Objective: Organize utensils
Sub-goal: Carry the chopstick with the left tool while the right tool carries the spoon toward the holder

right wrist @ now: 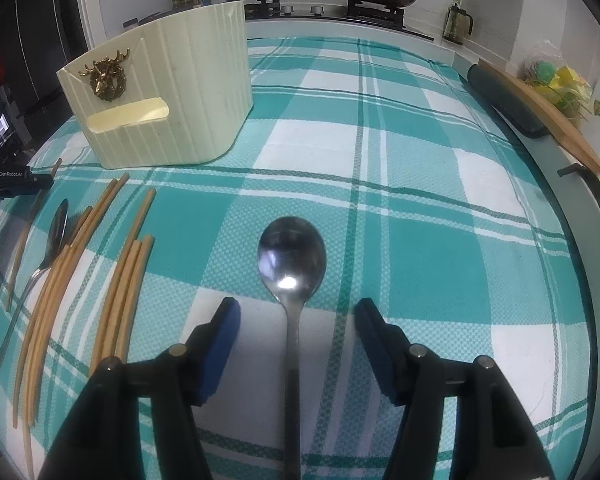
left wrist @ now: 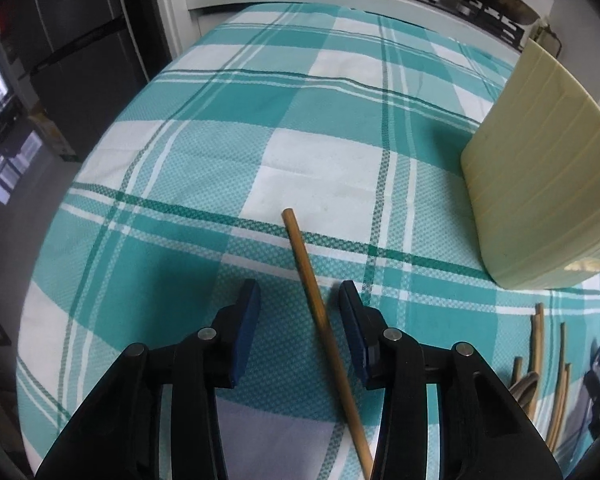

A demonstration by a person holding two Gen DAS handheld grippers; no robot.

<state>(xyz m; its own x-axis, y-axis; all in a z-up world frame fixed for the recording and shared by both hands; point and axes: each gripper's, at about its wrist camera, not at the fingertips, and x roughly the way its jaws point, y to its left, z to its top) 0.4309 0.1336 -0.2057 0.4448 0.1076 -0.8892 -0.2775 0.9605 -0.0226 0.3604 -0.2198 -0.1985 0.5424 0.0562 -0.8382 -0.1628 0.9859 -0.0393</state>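
Straddling a single brown wooden chopstick, the left gripper is seen with jaws parted; the stick lies between the blue pads, close to the right-hand one, and no pinch can be confirmed. Likewise, the right gripper is held open over a polished steel spoon, handle running back between the jaws, bowl just ahead of the tips, neither pad touching.

Progress is judged early: nothing is shown inside the cream ribbed plastic utensil holder with a brass stag emblem, though its interior is not visible. Left of the right jaws, a loose spread of tan chopsticks and a second steel spoon remains on the teal-and-white checked tablecloth. The holder stands farther ahead, left of those jaws, right of the left ones.

Both grippers are pitched steeply down at the cloth.
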